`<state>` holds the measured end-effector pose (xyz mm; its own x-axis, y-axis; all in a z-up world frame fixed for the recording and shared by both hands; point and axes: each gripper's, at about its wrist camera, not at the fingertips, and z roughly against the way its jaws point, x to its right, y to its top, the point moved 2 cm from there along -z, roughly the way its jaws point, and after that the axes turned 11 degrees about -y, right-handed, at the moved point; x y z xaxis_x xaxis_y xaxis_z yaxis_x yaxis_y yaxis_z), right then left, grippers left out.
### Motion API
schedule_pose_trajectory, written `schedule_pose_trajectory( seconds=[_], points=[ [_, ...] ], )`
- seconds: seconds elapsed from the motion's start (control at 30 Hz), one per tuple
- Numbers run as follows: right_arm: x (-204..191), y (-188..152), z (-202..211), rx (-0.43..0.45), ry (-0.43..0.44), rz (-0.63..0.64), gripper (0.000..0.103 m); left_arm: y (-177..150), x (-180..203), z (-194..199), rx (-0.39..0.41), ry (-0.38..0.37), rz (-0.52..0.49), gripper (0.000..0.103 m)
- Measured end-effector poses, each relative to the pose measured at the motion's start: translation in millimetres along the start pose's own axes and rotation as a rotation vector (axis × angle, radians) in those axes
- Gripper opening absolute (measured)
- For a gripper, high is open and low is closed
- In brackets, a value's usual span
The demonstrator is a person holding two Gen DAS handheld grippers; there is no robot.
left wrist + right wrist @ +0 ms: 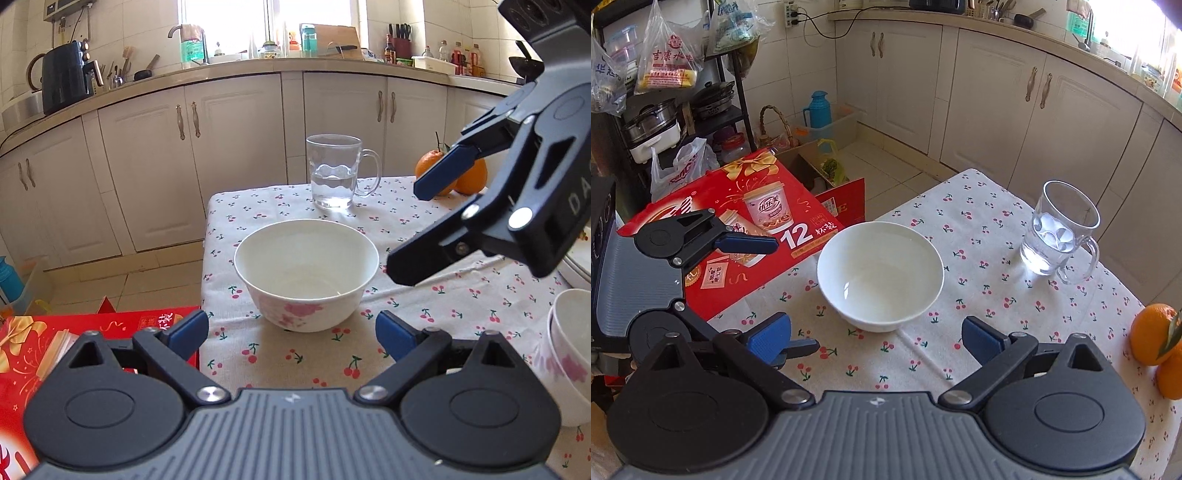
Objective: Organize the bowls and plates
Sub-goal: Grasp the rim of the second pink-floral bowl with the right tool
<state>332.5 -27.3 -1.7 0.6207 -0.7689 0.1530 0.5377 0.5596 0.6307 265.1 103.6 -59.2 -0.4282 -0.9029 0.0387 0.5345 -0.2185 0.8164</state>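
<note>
A white bowl (306,271) with pink flowers stands alone on the cherry-print tablecloth (295,362); it also shows in the right wrist view (880,275). My left gripper (291,334) is open and empty just short of it. My right gripper (877,338) is open and empty, also just short of the bowl; it shows in the left wrist view (410,230) above and right of the bowl. The left gripper shows in the right wrist view (792,295) at the left. Stacked white bowls (570,350) sit at the right edge, with white plates (580,262) behind them.
A glass mug (336,171) with water stands behind the bowl, also in the right wrist view (1060,234). Two oranges (452,173) lie at the far right. A red gift box (746,221) sits beside the table's left edge. Kitchen cabinets (155,166) stand beyond.
</note>
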Motion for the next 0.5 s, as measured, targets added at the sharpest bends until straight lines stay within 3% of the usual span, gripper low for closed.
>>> schedule_pose_trajectory(
  seconds=[0.27, 0.5],
  points=[
    [17.6, 18.9, -48.7, -0.035, 0.038, 0.006, 0.098, 3.8, 1.3, -25.5, 0.001, -0.012, -0.034, 0.096],
    [26.4, 25.8, -81.9, -0.061, 0.086, -0.020, 0.085, 5.3, 0.3, -37.6, -0.005, -0.022, -0.036, 0.094]
  ],
)
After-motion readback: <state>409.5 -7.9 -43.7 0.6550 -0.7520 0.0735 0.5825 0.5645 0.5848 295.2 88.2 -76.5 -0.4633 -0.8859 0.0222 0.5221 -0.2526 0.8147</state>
